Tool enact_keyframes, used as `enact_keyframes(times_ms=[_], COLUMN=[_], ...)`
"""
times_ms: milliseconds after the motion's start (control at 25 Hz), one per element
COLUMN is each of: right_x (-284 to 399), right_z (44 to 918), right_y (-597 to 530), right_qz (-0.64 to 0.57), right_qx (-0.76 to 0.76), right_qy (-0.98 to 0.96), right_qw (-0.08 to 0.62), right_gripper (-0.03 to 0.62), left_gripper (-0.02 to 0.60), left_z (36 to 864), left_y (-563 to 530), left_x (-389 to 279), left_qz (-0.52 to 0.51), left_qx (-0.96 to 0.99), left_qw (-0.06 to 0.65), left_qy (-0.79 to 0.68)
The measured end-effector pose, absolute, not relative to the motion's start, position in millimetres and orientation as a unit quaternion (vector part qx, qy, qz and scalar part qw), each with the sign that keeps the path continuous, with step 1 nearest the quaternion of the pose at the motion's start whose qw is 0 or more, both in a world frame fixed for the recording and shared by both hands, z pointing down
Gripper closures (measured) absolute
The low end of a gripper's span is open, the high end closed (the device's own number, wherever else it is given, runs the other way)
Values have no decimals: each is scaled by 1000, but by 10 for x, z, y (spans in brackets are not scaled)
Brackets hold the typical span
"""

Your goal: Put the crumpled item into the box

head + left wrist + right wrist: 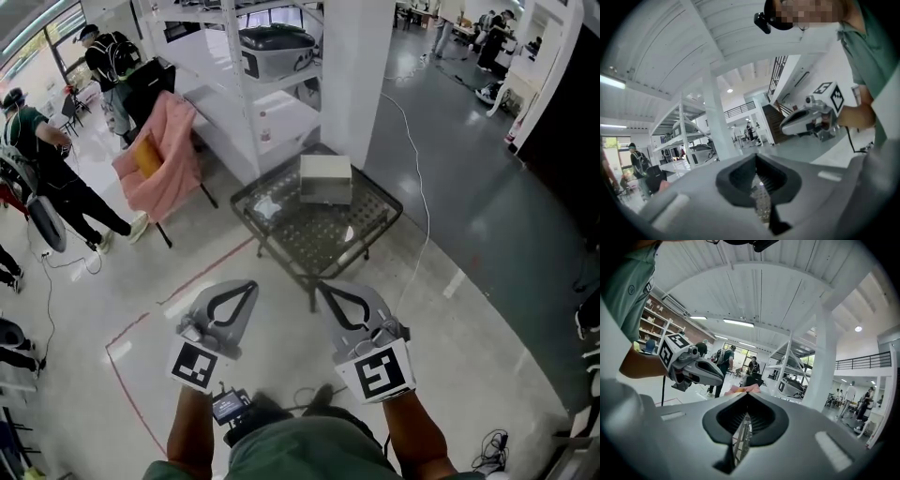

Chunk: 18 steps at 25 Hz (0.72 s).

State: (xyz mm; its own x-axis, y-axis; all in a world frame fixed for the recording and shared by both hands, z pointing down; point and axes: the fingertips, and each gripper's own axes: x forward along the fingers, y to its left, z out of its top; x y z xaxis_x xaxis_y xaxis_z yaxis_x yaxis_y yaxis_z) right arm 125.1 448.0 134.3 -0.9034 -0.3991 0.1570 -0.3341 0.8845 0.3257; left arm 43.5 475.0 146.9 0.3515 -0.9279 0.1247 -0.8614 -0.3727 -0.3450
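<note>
The bench (pixel 328 236) is placed on the open floor, before a shelving rack (pixel 272 89) and a pillar (pixel 356 75). A box (pixel 325 178) is set on the far side of the bench, and a crumpled item (pixel 267 206) is laid on the bench to the left of the box, near it. A chair (pixel 159 159) is stood left of the bench, beside the rack, with a cloth draped over it. Further left, people (pixel 47 159) are seen standing. A taped line (pixel 141 323) is run over the floor near-left of the bench, and a cable (pixel 419 187) is trailed along the floor on its right. The left hand-held gripper (pixel 246 286) and the right hand-held gripper (pixel 326 289) are held side by side on the near side of the bench, both pointed toward it.
</note>
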Motion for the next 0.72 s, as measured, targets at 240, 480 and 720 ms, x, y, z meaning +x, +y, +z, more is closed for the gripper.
enact_keyframes(times_ms=[240,480,720], right_x=[1307,1124,705], right_z=[1348,1510,1563], right_y=[4236,3909,3580], right_qz=[-139,-131,-126], right_qx=[189,200,221], right_qy=[-966,-963,-957], right_qw=[107,123,138], right_gripper=[591,591,591], left_gripper=[578,578,578], left_z=[1481,1635,1664], left_y=[4562,4154,3673], left_x=[442,272,-80], left_qz=[-157,-155,-142], left_qx=[-810,-823,-845], left_qw=[104,97,100], left_qy=[555,538,506])
